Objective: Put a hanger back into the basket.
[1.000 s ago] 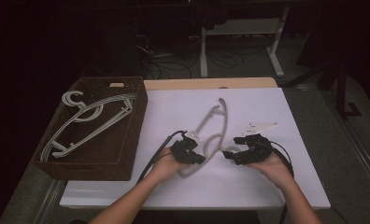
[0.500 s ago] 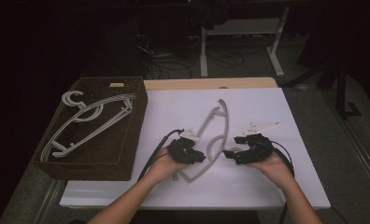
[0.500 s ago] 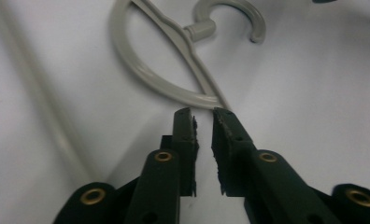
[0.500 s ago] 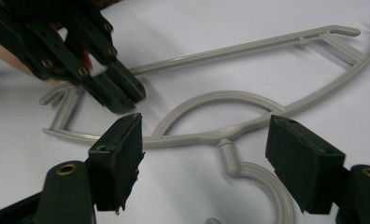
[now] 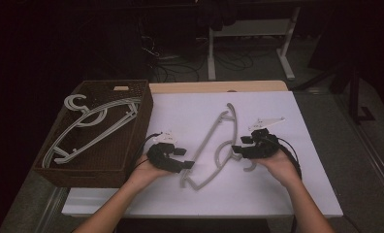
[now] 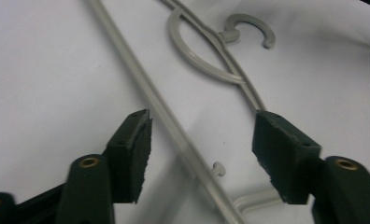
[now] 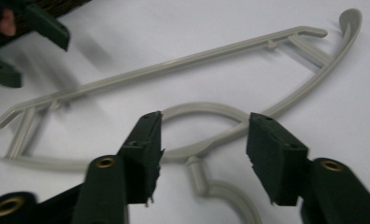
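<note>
A grey plastic hanger (image 5: 211,141) lies flat on the white table sheet (image 5: 277,194), its hook (image 5: 249,166) near my right hand. My left gripper (image 5: 188,165) is just left of the hanger's lower corner; its jaws have just been opening. In the left gripper view the left gripper (image 6: 202,154) is open, with the hanger's straight bar (image 6: 164,116) running between the pads untouched. My right gripper (image 5: 236,149) points left at the hanger's neck; its jaws have just been closing. In the right gripper view the right gripper (image 7: 206,149) straddles the neck (image 7: 197,175), pads apart from it.
A brown wicker basket (image 5: 146,111) stands at the table's left with two more grey hangers (image 5: 93,121) inside. A wooden strip (image 5: 219,86) borders the sheet's far edge. Beyond it are a desk frame's legs (image 5: 287,58) and floor cables.
My left gripper has let go of the hanger's lower end, opened, and drawn back to the left. The right gripper's jaws have narrowed around the hanger's neck; that hand stayed put.
</note>
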Motion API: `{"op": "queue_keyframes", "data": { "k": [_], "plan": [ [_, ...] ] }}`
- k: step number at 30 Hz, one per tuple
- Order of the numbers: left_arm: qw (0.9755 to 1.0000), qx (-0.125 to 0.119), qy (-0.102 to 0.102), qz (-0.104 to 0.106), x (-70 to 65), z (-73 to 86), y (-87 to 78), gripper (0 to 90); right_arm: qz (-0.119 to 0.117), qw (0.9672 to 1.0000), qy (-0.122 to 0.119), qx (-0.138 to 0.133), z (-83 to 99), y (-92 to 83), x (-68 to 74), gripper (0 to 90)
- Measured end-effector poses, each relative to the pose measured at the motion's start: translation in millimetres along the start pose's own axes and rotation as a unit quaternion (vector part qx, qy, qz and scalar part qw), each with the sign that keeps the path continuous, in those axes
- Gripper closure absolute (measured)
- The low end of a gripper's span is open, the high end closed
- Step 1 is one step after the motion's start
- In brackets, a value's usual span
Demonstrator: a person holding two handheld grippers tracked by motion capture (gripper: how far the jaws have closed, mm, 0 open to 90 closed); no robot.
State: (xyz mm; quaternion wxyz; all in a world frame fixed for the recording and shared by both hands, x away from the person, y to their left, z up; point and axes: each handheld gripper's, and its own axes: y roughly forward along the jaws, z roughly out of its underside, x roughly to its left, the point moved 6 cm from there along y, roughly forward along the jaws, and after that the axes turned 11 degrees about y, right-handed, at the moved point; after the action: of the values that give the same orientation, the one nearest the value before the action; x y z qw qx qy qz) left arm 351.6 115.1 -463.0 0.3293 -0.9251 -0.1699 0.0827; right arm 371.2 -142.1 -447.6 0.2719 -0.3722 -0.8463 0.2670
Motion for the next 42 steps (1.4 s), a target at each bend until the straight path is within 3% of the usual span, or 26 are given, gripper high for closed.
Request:
{"op": "queue_keyframes", "data": {
  "k": [7,15,27,31,33,34,36,42],
  "plan": [
    [0.9998,-0.014,-0.004,-0.013,3.1,2.8,-7.9,22.8,0.022,0.9996,0.014,0.005,-16.1,15.7,-10.6,65.0],
    [0.9997,-0.013,-0.001,-0.019,3.7,4.0,-8.5,18.8,0.055,0.9979,0.035,-0.001,-42.9,35.6,-31.9,88.7],
    [0.9996,-0.015,-0.003,-0.025,4.6,3.3,-6.1,9.7,0.115,0.9909,0.069,0.012,-89.3,89.5,-71.5,89.0],
    [0.9995,-0.017,-0.003,-0.028,5.4,2.2,-6.2,5.1,0.136,0.9868,0.083,0.029,-93.1,109.7,-86.6,89.0],
    [0.9994,-0.017,-0.003,-0.029,5.7,1.9,-6.4,3.5,0.138,0.9866,0.082,0.030,-93.8,112.4,-88.8,89.0],
    [0.9993,-0.020,-0.006,-0.032,6.4,1.4,-6.9,3.2,0.150,0.9834,0.093,0.039,-94.8,121.3,-96.4,89.0],
    [0.9993,-0.020,-0.006,-0.031,6.2,1.3,-6.8,3.1,0.160,0.9815,0.093,0.047,-94.3,126.4,-100.1,89.1],
    [0.9992,-0.021,-0.005,-0.034,6.6,0.6,-7.3,3.1,0.164,0.9808,0.091,0.052,-97.8,134.4,-100.4,89.1]
  ]
}}
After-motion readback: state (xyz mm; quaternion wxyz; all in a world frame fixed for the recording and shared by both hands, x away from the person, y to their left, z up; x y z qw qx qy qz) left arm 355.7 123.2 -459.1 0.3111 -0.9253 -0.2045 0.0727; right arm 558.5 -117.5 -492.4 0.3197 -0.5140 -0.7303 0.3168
